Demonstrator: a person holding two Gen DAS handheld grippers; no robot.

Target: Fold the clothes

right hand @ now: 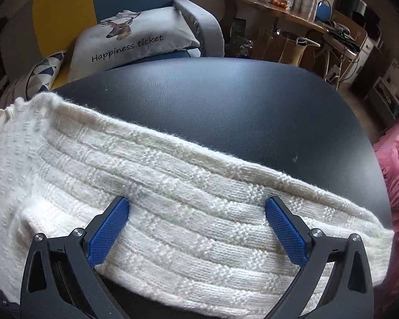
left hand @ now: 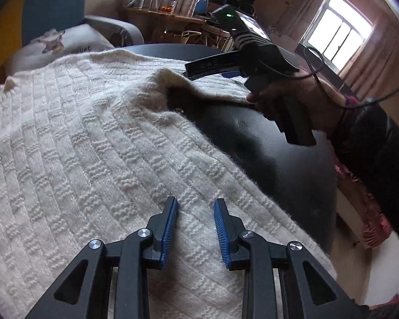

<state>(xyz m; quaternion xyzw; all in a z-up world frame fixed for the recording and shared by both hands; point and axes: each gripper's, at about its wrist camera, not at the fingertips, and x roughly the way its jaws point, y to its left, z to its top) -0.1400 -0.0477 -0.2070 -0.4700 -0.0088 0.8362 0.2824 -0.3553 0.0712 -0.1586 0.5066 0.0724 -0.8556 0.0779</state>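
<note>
Cream knit sweater [right hand: 173, 212] lies spread on the dark worktop [right hand: 226, 101], its long strip running crosswise under the right tongs [right hand: 196, 204], spread wide and empty; left tongs [left hand: 195, 204], partly parted, empty, hover over the body
</note>
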